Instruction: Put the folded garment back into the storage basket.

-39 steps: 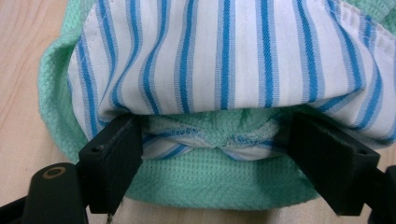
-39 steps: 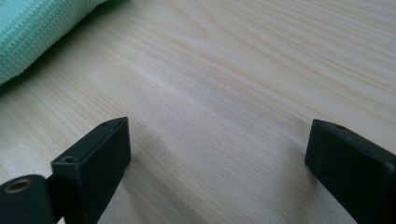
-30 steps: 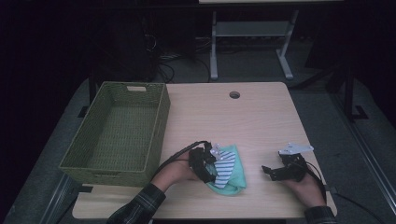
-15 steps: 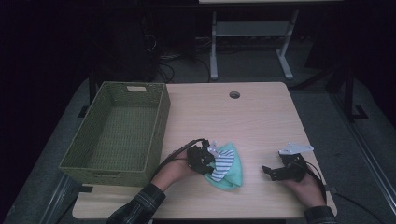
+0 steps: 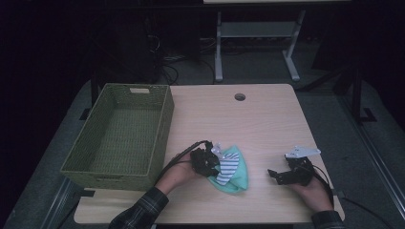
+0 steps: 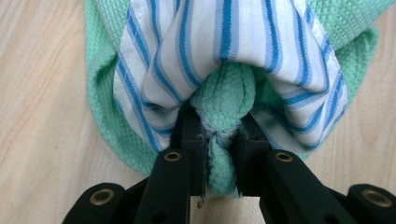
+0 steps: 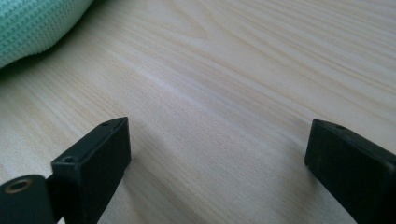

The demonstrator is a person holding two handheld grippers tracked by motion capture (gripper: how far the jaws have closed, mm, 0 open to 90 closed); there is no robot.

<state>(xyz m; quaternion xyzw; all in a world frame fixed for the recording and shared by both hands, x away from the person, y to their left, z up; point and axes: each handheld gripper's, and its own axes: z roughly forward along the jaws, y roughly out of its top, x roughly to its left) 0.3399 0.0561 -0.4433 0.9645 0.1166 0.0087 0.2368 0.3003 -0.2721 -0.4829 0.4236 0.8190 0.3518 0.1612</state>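
A mint-green knit cloth lies on the table's near middle, with a white cloth with blue stripes draped over it. My left gripper is at the bundle's left edge. In the left gripper view its jaws have just been closing and now pinch a fold of the green cloth, shut on it, under the striped cloth. My right gripper rests low over bare wood to the right, open with nothing between its jaws. A corner of the green cloth shows far off.
An empty green woven basket stands at the table's left, close to my left hand. A round cable hole sits near the far edge of the wooden table. Beyond the table are a metal stand and cables on a dark floor.
The left gripper's jaws have closed on the cloth bundle, and the cloth has bunched up and drawn slightly toward them. The right gripper has stayed in place.
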